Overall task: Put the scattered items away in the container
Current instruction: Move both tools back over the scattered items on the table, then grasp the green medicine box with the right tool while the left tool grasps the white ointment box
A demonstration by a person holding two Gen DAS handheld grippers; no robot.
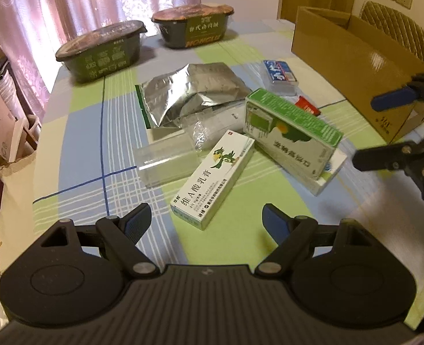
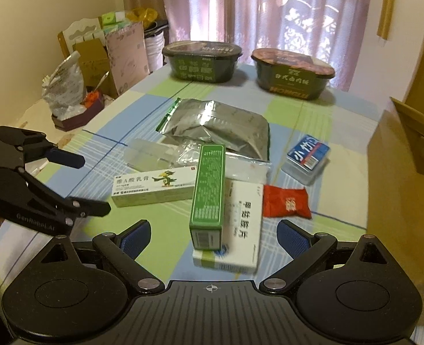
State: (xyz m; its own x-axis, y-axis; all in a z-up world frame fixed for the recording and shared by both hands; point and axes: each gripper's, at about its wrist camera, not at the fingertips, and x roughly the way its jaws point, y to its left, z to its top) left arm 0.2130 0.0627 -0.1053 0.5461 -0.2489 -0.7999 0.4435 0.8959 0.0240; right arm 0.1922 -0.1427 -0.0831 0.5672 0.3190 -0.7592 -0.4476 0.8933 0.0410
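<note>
Crinkled foil pouch (image 2: 215,128) lying mid-frame, glossy green carton (image 2: 207,192) resting atop flat white box (image 2: 240,230), both hand-held grippers (image 1: 206,220) (image 2: 212,237) hovering spread, gripping nothing

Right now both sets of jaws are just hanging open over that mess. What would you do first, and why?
Probably lower the right gripper onto the green box. It lies on top of the white box, directly ahead between the open jaws, so it must come off first. The cardboard box stands open on that same side.
</note>
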